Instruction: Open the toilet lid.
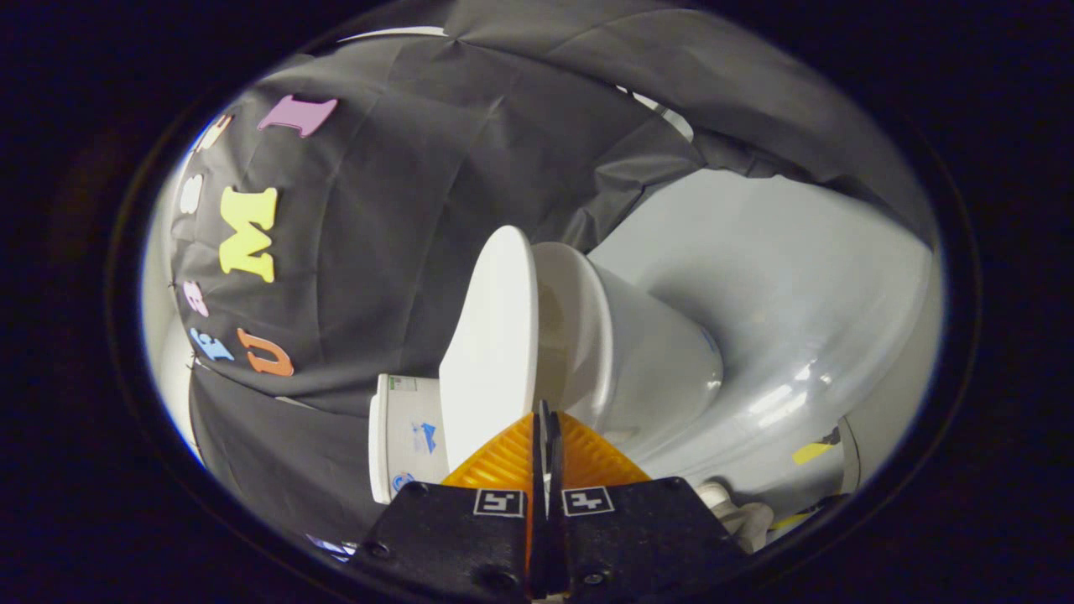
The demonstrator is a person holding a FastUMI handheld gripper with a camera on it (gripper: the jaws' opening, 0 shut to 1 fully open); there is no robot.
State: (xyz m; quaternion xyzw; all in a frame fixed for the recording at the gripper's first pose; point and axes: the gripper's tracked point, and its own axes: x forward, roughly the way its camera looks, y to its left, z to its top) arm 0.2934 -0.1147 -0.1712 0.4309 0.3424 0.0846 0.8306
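Ribbed plastic pads faced each other on the gripper (544, 419), and the two fingers (503, 457) were pressed together with only a thin dark slit between them, holding nothing. The whole view was rolled to one side, so the toilet appeared tipped over. The fingertips sat right at the lower edge of the toilet lid (491, 352), at the seam where that white lid met the seat (579, 327); whether they actually touched the lid could not be told. The lid stood lifted away from the seat, its smooth oval face turned toward the black cloth wall (403, 235), its thin rim running up and away from the fingertips to a rounded end. A wedge-shaped gap opened between lid and seat, narrow near the fingertips and wider farther out, with the shaded inside of the bowl showing in it. Beyond the seat, the white bowl (663, 361) bulged out over the pale glossy floor (780, 294), which lay open around it, with a small yellow tape mark (810, 453) well apart from the toilet. On the other side of the lid, the white tank (407, 440) stood against the cloth wall, just beside the lid's face, leaving little room there.
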